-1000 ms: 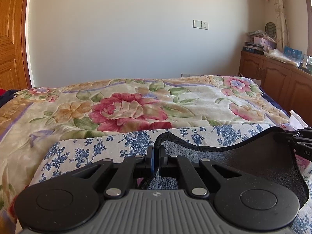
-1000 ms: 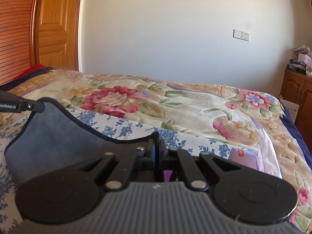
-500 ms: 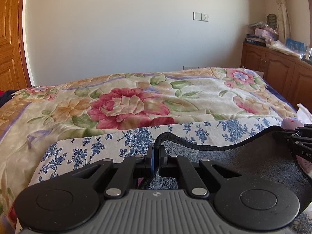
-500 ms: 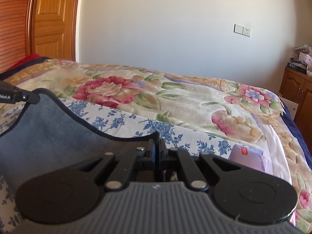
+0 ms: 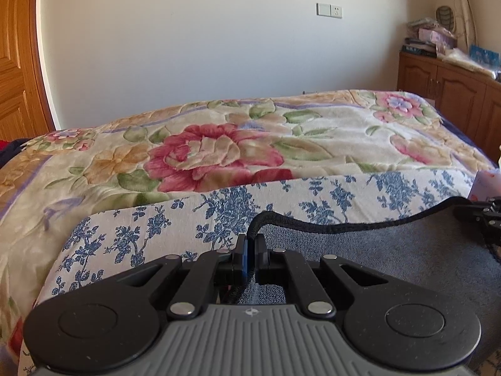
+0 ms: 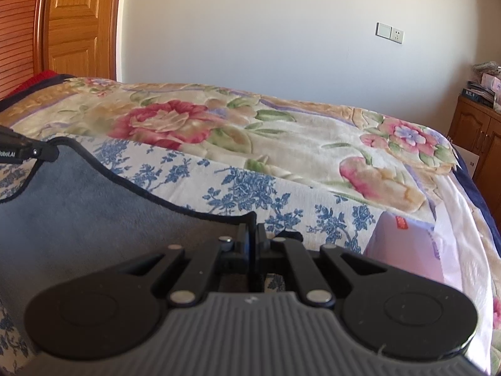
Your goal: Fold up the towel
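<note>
A dark grey towel [image 5: 391, 250] with a black stitched hem hangs stretched between my two grippers over the bed. My left gripper [image 5: 250, 244] is shut on the towel's left corner hem. My right gripper [image 6: 252, 235] is shut on the towel's [image 6: 78, 206] right corner. The right gripper also shows at the right edge of the left wrist view [image 5: 488, 216], and the left gripper at the left edge of the right wrist view [image 6: 31, 152]. The lower part of the towel is hidden behind the gripper bodies.
The bed carries a blue-flowered white sheet [image 5: 313, 194] in front and a floral blanket [image 5: 219, 147] behind. A pale pink packet [image 6: 404, 244] lies on the bed at the right. A wooden cabinet [image 5: 454, 94] stands right, a wooden door [image 6: 78, 31] left.
Both grippers have moved forward over the bed and lowered with the towel. The towel's top hem now sits lower against the blue-flowered sheet.
</note>
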`<state>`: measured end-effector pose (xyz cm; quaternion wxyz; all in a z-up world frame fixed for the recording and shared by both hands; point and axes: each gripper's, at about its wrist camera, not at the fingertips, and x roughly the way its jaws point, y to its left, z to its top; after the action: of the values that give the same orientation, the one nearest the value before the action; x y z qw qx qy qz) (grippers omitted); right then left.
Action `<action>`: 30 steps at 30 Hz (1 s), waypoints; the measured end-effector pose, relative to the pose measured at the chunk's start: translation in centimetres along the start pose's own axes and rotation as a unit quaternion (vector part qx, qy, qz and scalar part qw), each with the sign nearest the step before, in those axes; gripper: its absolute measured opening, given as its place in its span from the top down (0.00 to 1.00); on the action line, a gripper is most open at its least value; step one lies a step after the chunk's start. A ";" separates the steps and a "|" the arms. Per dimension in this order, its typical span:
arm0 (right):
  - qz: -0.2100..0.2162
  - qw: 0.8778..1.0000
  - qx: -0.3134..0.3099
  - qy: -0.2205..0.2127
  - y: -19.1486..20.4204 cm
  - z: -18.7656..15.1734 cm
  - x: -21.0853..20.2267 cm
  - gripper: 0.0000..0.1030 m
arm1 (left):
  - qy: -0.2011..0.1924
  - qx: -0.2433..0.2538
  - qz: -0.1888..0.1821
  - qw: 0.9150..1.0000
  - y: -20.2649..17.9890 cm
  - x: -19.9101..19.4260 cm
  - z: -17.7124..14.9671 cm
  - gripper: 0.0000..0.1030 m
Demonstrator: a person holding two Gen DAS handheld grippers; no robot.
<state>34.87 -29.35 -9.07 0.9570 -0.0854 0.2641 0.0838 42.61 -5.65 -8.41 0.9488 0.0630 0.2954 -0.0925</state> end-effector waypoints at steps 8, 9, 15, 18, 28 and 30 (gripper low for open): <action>0.005 1.000 0.010 0.009 0.0 -0.2 0.3 0.96 | 0.010 0.008 -0.002 1.000 -0.2 0.6 -0.3 0.92; 0.007 1.000 0.012 0.009 -0.1 -0.2 0.3 0.95 | 0.010 0.011 0.000 1.000 -0.3 0.5 -0.3 0.91; 0.007 1.000 0.019 0.007 -0.3 -0.4 -0.1 0.58 | 0.004 0.012 0.007 1.000 -0.3 0.4 -0.5 0.48; 0.008 1.000 0.019 0.010 -0.3 -0.4 -0.3 0.55 | -0.002 0.009 0.008 1.000 -0.3 0.0 -0.7 0.35; 0.008 0.999 0.032 0.004 0.2 0.0 -3.0 0.35 | -0.024 0.002 0.018 1.000 -0.3 -2.9 -0.5 0.06; 0.009 0.999 0.042 -0.001 0.2 0.1 -3.8 0.30 | -0.027 0.000 0.019 0.999 -0.3 -3.8 -0.1 0.06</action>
<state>31.64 -29.56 -7.01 0.9593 -0.0424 0.2671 0.0816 39.41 -5.37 -6.36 0.9579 0.0665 0.2687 -0.0762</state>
